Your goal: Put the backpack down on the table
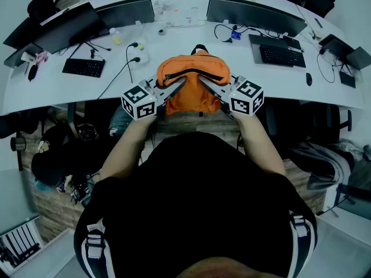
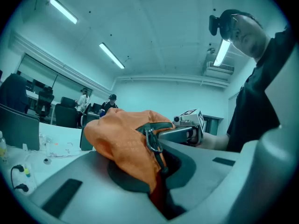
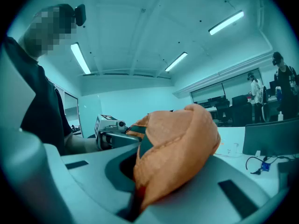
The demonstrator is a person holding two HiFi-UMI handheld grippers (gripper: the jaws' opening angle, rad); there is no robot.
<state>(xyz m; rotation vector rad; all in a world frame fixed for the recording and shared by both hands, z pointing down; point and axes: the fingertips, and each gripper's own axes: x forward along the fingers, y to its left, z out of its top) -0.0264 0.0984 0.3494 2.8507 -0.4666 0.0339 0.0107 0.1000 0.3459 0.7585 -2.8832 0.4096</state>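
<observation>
An orange backpack (image 1: 193, 81) with a dark zipper sits at the near edge of the curved white table (image 1: 174, 57), partly overhanging it. My left gripper (image 1: 178, 86) pinches its left side and my right gripper (image 1: 204, 83) pinches its right side, both shut on folds of the orange fabric. In the left gripper view the backpack (image 2: 128, 141) bulges out of the jaws, with a metal zipper pull (image 2: 153, 143) and the right gripper (image 2: 184, 132) beyond. In the right gripper view the orange fabric (image 3: 175, 148) is clamped between the jaws and the left gripper (image 3: 112, 132) shows behind.
Monitors (image 1: 255, 13), two keyboards (image 1: 84, 67) (image 1: 282, 55), cables and small bottles crowd the far part of the table. Office chairs and bags stand under and beside the table at the left (image 1: 58, 149) and right (image 1: 324, 155). Other people stand far off in the room.
</observation>
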